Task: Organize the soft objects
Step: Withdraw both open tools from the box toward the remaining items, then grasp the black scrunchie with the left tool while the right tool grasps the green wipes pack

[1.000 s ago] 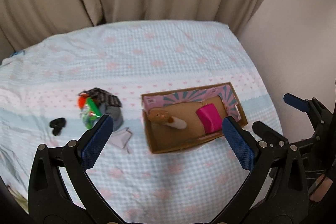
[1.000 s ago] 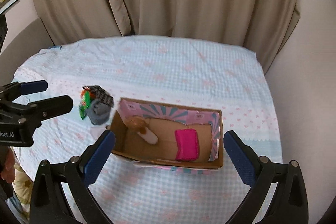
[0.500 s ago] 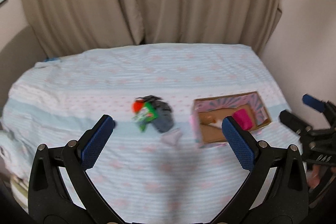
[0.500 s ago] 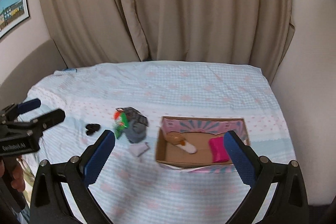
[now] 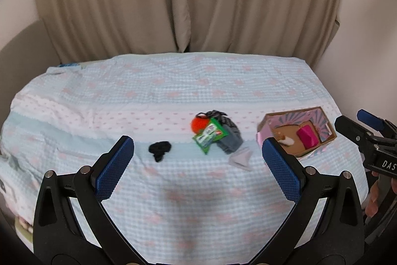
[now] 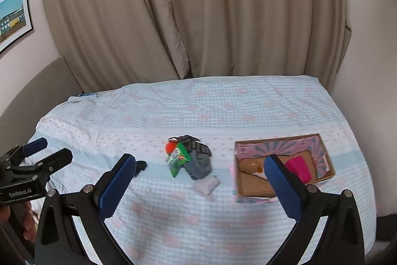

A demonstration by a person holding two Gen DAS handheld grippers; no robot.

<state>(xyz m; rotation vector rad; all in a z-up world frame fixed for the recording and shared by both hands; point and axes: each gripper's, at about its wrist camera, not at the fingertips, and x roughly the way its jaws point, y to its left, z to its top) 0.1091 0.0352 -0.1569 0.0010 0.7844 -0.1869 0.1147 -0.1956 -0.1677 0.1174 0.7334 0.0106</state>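
Left gripper [image 5: 197, 160] and right gripper [image 6: 199, 180], fingers spread wide and empty, above a bed [image 5: 173, 91]. A pile of soft objects [image 5: 215, 133] lies mid-bed; a black item [image 5: 160, 149] sits apart to its left; the cardboard box [image 6: 280, 163], right, holds a pink item [image 6: 297, 168] and a brown toy [image 6: 250, 165].

Reads "GenRobot.AI" in white on the left gripper [image 6: 34, 160]; shows the letters "DAS", cut off at the frame edge, on the right gripper [image 5: 367, 126].
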